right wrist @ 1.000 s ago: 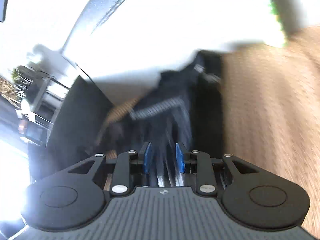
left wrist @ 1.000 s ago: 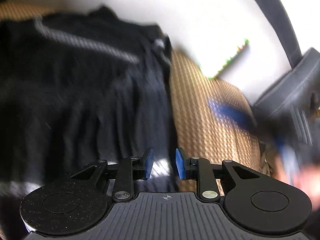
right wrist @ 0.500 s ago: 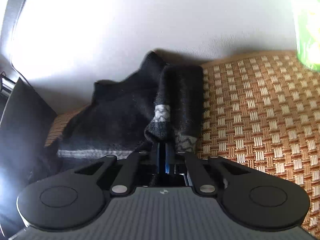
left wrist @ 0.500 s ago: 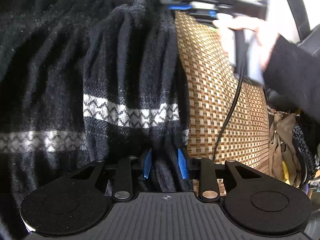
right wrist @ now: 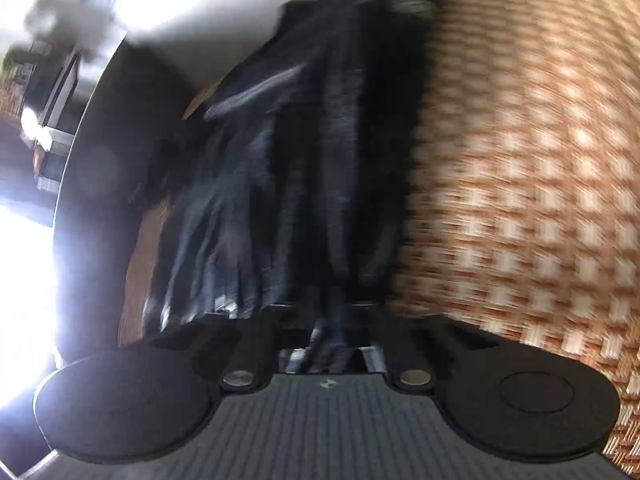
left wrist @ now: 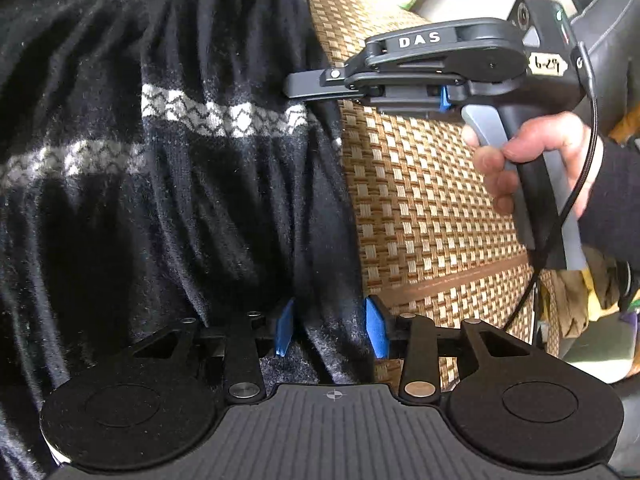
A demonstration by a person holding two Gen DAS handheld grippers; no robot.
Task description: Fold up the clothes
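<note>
Sweater (left wrist: 208,168) | left gripper (left wrist: 331,330) parted around hem | right gripper (left wrist: 316,84) clamps edge (own view blurred)

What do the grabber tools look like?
Each gripper is black plastic with blue finger pads, round discs and silver screws. The right gripper says "DAS" in white, has a grey handle, a handwritten label, a black cable. The person wears a dark sleeve.
</note>
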